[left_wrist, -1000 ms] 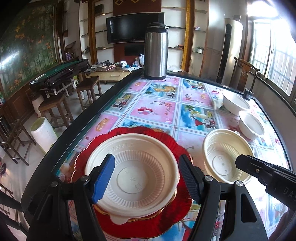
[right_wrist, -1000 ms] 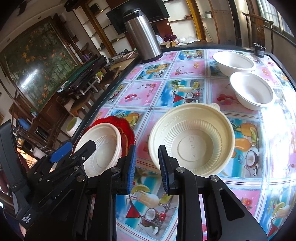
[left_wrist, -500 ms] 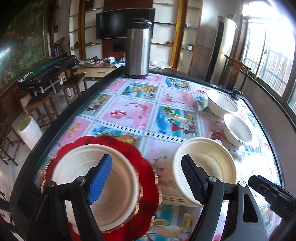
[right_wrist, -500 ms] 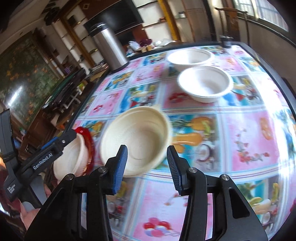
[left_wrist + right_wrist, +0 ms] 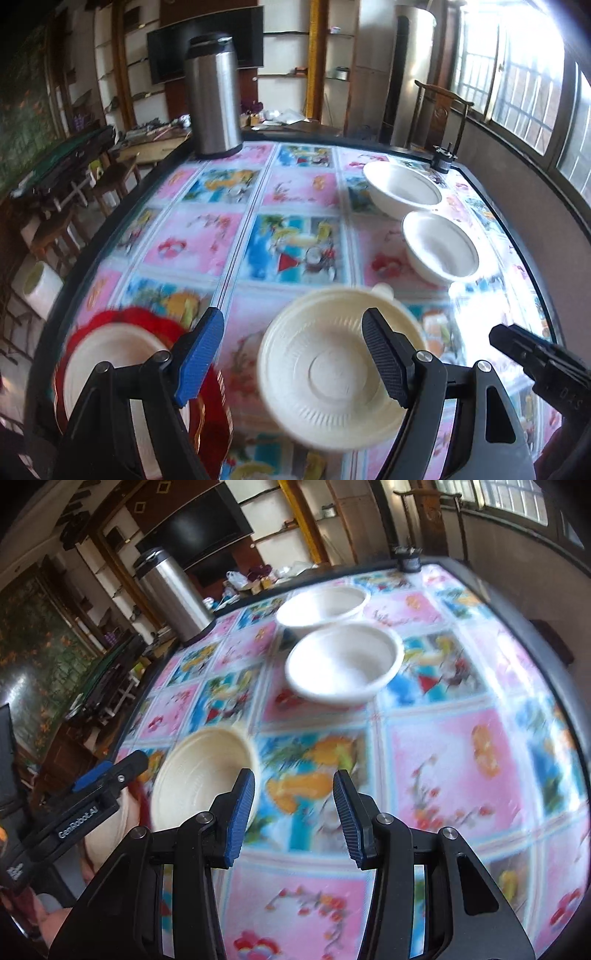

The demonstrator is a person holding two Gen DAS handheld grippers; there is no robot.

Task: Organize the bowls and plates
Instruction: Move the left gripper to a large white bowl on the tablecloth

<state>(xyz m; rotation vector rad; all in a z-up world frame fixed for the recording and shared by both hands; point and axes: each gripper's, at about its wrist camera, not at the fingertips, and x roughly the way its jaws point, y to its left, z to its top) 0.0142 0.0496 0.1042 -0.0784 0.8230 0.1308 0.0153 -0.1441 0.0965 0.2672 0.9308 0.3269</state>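
1. Our left tool (image 5: 291, 356) gapes empty; the cream bowl (image 5: 332, 373) sits on the worktop (image 5: 295, 192) just ahead, toward its right finger.
2. Our right tool (image 5: 293, 814) is spread too, gripping nothing; that bowl lies to its left.
3. Two white bowls (image 5: 439, 247) wait farther off, right of the thermos (image 5: 214, 96).

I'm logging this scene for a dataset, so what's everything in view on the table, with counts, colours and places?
Cream bowl: 1, cream, ribbed, near edge, right of the red plate.
White bowls: 2, white, far right side, one behind the other.
Red plate: 1, red, near left corner, under a white plate.
White plate: 1, white, on the red plate.
Flask: 1, steel, far left edge.
Small dark object: 1, far right corner, unclear.
Table: 1, pictured cloth.
Left gripper: jaws open.
Right gripper: jaws open.
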